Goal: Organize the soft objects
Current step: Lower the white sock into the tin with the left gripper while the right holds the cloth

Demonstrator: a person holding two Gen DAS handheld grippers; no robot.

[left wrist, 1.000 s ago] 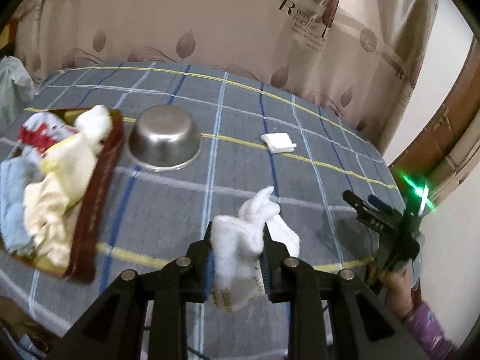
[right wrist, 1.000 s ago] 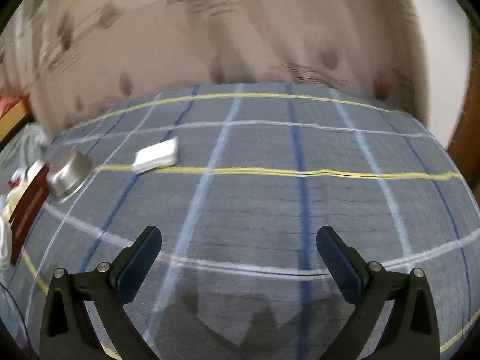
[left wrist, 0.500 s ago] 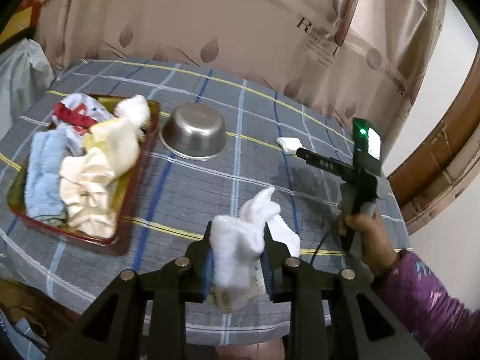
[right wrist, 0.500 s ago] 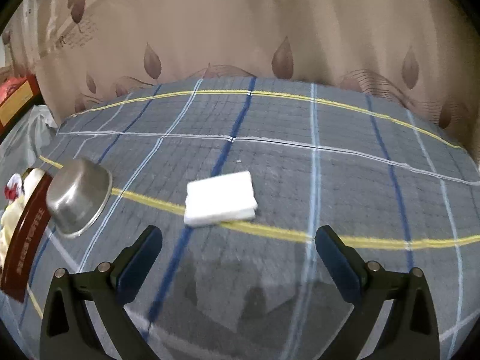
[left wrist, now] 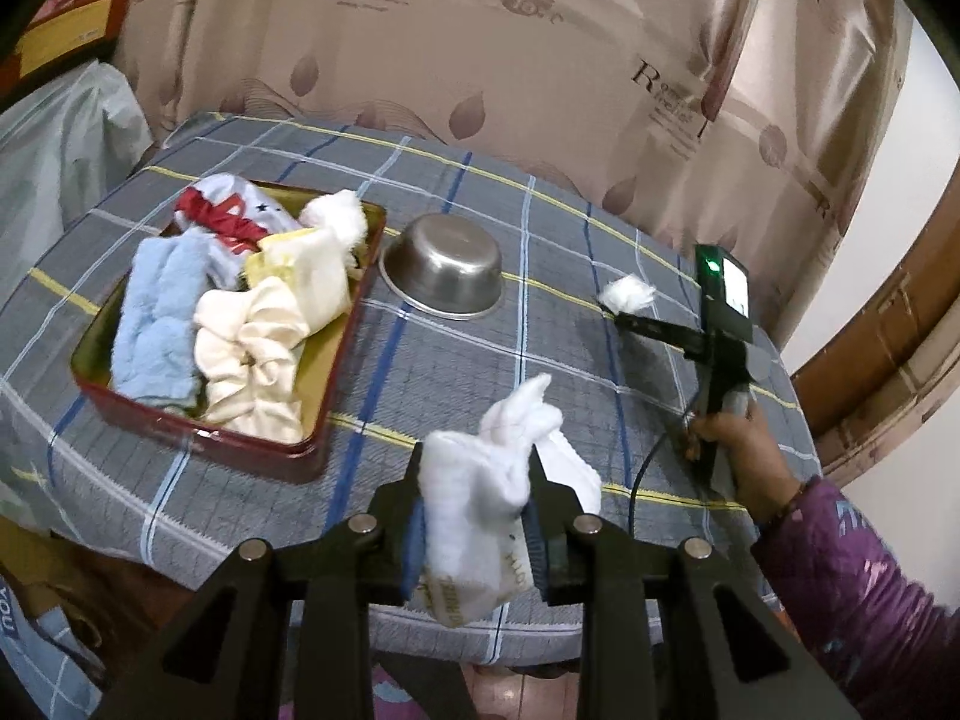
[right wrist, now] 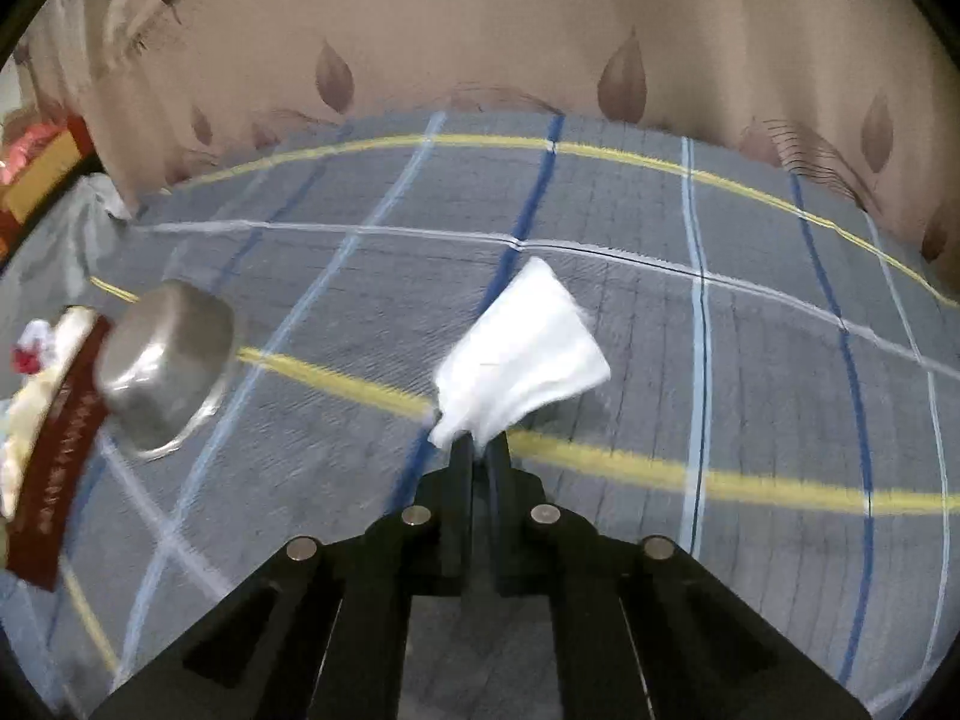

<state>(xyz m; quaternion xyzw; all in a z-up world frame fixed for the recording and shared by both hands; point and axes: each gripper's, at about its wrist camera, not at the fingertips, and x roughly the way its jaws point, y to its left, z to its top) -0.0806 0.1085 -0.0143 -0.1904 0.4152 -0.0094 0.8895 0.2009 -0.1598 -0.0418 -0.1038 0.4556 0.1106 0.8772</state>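
My left gripper (left wrist: 474,516) is shut on a white sock (left wrist: 480,510) and holds it above the table's near edge. My right gripper (right wrist: 477,450) is shut on the corner of a folded white cloth (right wrist: 522,360) and holds it just above the plaid tablecloth; the cloth (left wrist: 627,295) and this gripper (left wrist: 624,317) also show in the left wrist view at the right. A dark red tray (left wrist: 228,441) at the left holds several soft items: a light blue towel (left wrist: 156,324), cream cloths (left wrist: 252,354) and a red-and-white piece (left wrist: 222,216).
An upturned steel bowl (left wrist: 444,273) stands between the tray and the right gripper; it also shows in the right wrist view (right wrist: 162,366). A leaf-print curtain (left wrist: 480,36) hangs behind the table. A plastic bag (left wrist: 54,144) lies off the left edge.
My right gripper closed on the white cloth, which was lying flat on the table, and lifted it. My left gripper rose and pulled back with the sock still held.
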